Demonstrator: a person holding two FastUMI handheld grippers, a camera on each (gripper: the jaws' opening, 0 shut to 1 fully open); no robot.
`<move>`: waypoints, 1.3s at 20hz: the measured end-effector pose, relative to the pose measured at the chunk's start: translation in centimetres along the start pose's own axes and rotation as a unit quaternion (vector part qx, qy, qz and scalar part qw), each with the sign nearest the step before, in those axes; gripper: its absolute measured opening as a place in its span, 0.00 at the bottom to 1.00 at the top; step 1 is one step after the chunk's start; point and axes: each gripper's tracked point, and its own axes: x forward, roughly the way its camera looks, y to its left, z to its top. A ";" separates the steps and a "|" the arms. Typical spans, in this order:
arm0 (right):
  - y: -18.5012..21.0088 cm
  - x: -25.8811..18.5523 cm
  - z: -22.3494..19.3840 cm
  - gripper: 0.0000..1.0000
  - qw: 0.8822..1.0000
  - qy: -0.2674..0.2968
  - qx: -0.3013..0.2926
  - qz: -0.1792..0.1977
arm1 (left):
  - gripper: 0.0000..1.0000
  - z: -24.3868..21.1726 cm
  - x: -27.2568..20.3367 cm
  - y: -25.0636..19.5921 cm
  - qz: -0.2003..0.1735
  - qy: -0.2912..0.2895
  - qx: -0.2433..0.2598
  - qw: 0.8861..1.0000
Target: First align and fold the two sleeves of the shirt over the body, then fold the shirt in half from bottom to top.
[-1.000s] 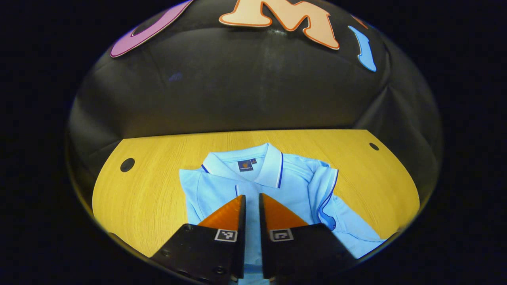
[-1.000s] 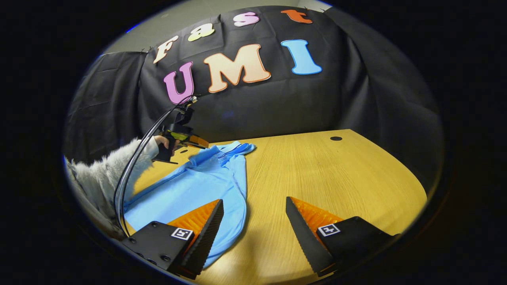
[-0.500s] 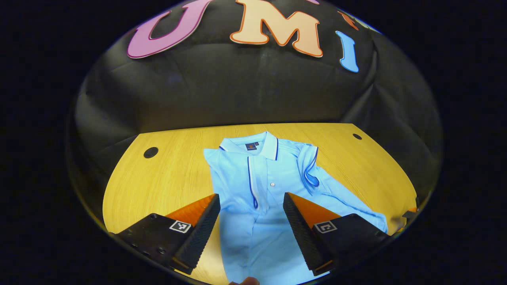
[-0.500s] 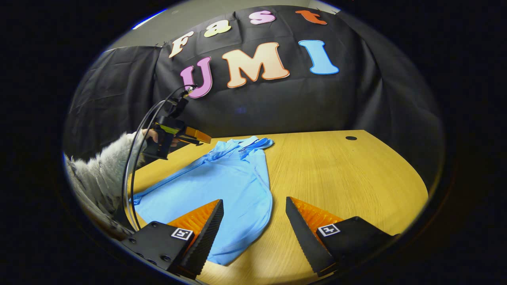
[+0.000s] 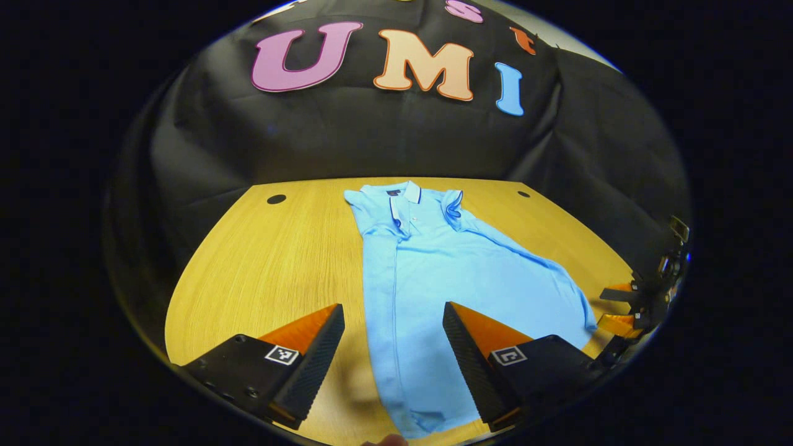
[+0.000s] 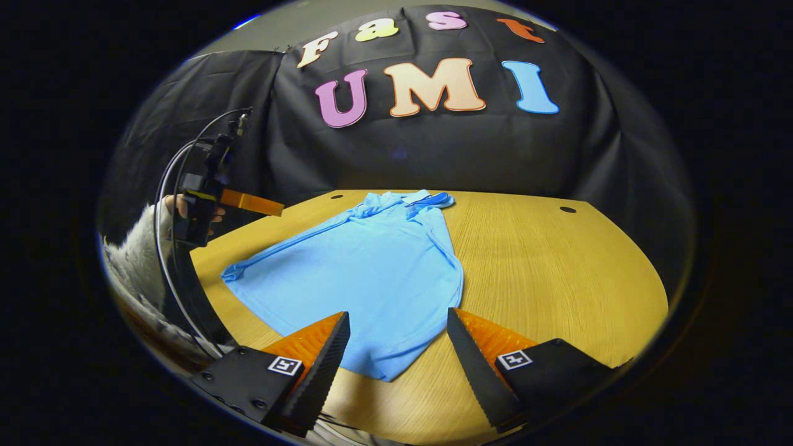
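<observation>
Since a second ago the left gripper (image 5: pixel 393 313) has opened its fingers and pulled back from the collar, so far more of the shirt (image 5: pixel 433 272) shows beneath it, and the right gripper (image 6: pixel 398 322) has drawn back too, the shirt's hem now lying between its fingers rather than off at 9 o'clock

The light blue polo shirt lies flat on the yellow wooden table (image 5: pixel 272 260), both sleeves folded in over the body, the right sleeve (image 5: pixel 455 203) showing its dark-trimmed cuff just beside the collar (image 5: pixel 404 192). In the left gripper view the collar sits at 12 o'clock of the garment and the hem (image 5: pixel 427 421) runs down to 6 o'clock, between the gripper's fingers. The buttoned placket runs down from the collar

The left gripper hangs above the lower body of the shirt with its fingers spread wide, holding nothing. In the right gripper view the shirt (image 6: pixel 365 266) spreads from 12 o'clock down to its near corner, which lies between the right gripper's fingers; these also stand wide apart and grip nothing

At 9 o'clock in the right gripper view the left gripper (image 6: pixel 248 202) is held above the table edge by a hand (image 6: pixel 186 207) in a pale fuzzy sleeve (image 6: pixel 133 260), a cable (image 6: pixel 167 204) looping from it. At 3 o'clock in the left gripper view the right gripper (image 5: pixel 626 303) shows at the table's edge
</observation>
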 end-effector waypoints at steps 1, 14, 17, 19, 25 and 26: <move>0.3 -0.2 -0.5 0.98 1.000 0.004 -0.004 0.001 | 0.96 -1.3 -1.1 -0.5 -0.002 0.000 -0.004 1.000; 2.3 0.6 -2.9 0.99 0.999 0.027 -0.035 0.006 | 0.96 -10.8 -4.1 -3.6 -0.003 0.016 0.029 0.999; 2.2 0.7 -3.1 0.99 0.999 0.028 -0.030 0.008 | 0.96 -11.8 -3.7 -4.2 -0.011 0.020 0.021 1.000; 2.3 0.7 -3.0 0.99 0.999 0.027 -0.030 0.010 | 0.96 -12.5 -3.4 -4.0 -0.005 0.029 0.018 0.999; 3.4 0.8 -3.1 0.80 0.999 0.027 -0.033 0.025 | 0.94 -12.4 -3.1 -4.1 0.002 0.016 0.031 0.999; 3.6 0.9 -3.1 0.75 0.999 0.026 -0.037 0.029 | 0.89 -12.4 -3.0 -4.2 0.000 0.014 0.031 0.999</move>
